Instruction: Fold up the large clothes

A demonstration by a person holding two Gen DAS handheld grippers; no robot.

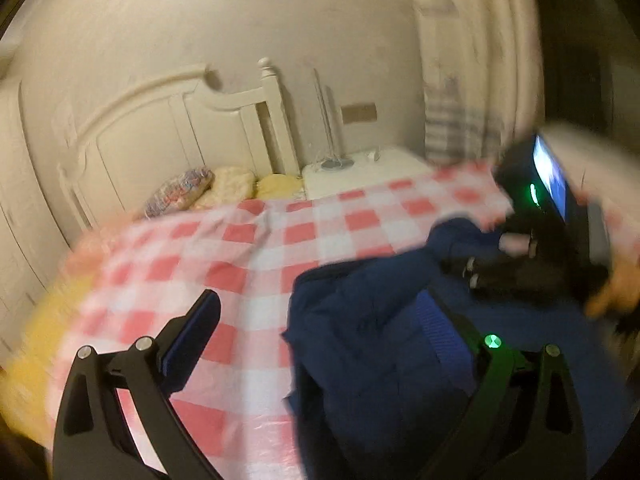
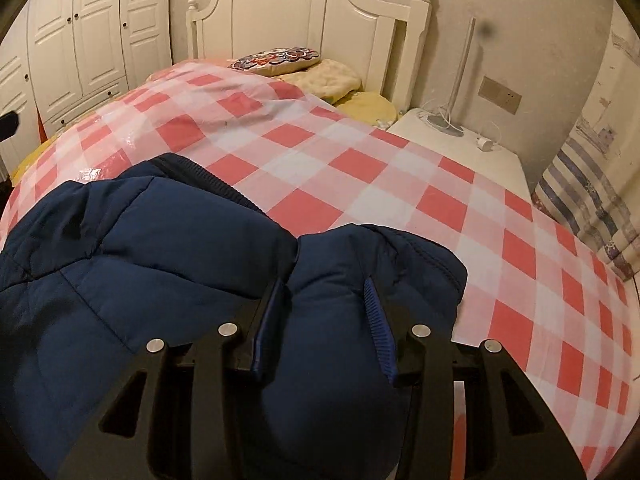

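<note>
1. The right gripper (image 2: pixel 324 320) was clamped on a puffy fold of the navy jacket (image 2: pixel 140 264), both pads sunk into it.
2. The left gripper (image 1: pixel 320 328) stood apart, holding nothing, the jacket just under its right finger.
3. The jacket lay bunched at the bed's near edge on the pink checked cover (image 2: pixel 360 168); folding looked barely begun, nothing squared off.
4. Pillows (image 2: pixel 320 76) sat at twelve o'clock, a nightstand (image 2: pixel 460 148) at two; neither was in the way.
</note>
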